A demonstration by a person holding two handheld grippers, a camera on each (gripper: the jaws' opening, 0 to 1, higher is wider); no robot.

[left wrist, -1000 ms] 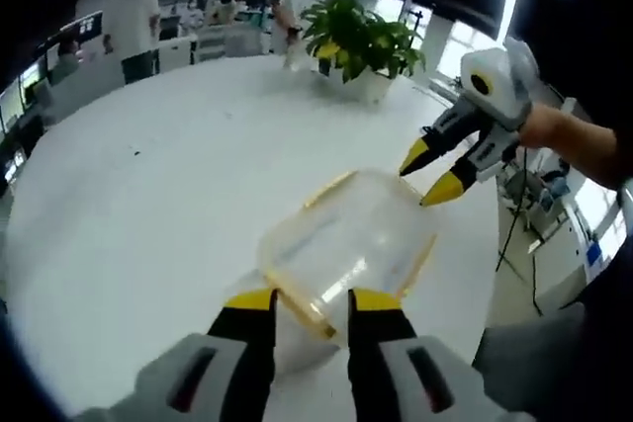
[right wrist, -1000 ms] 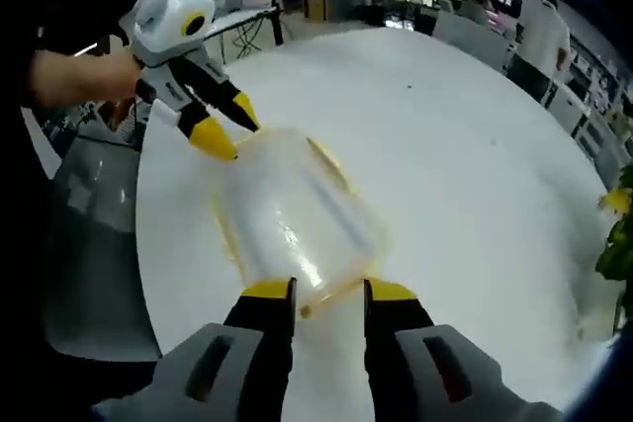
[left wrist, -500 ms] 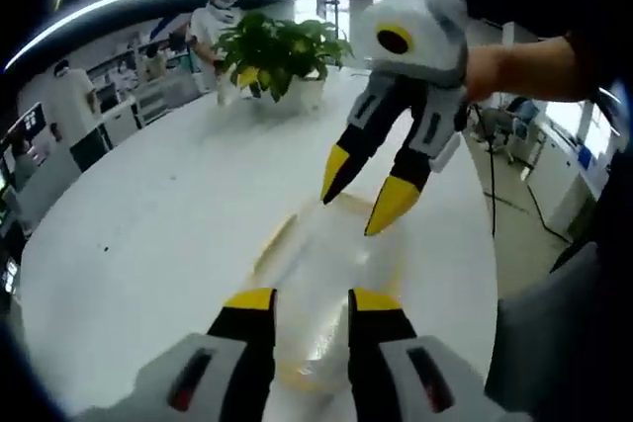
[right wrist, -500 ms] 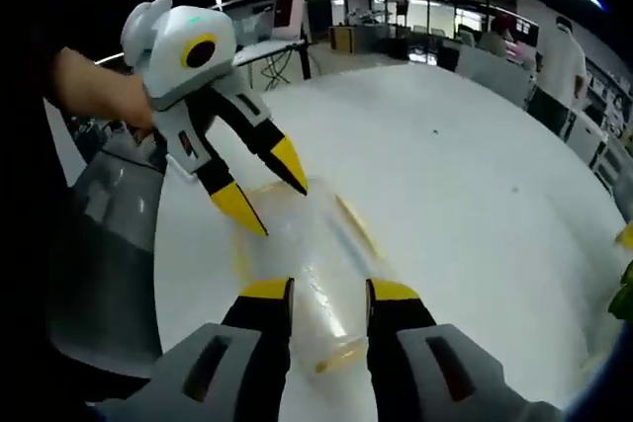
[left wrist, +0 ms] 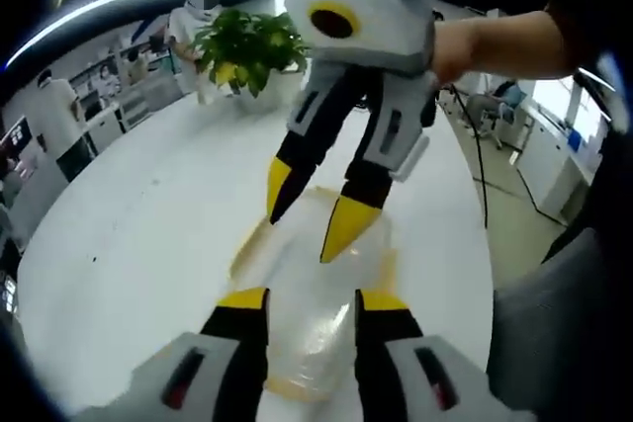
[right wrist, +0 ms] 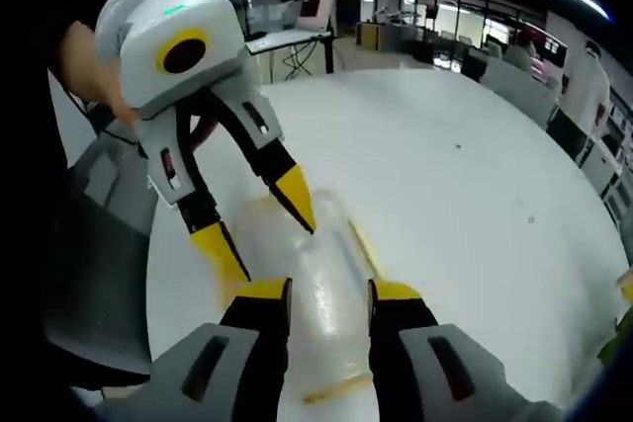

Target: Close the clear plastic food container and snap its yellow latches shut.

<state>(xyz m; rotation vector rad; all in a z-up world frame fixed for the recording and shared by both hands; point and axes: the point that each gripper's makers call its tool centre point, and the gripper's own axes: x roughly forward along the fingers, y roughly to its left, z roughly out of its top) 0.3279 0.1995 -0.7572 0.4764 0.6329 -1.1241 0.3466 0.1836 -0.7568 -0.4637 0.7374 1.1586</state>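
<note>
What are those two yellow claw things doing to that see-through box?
A person holds a gripper in each hand over a clear plastic food container with yellow latches on a white table. The left gripper and the right gripper come at the container from opposite ends, both open, their jaws on either side of it. Whether any latch is snapped shut cannot be told.

Views face each other, close over shared container (left wrist: pixel 315 313), table (right wrist: pixel 465 195).
</note>
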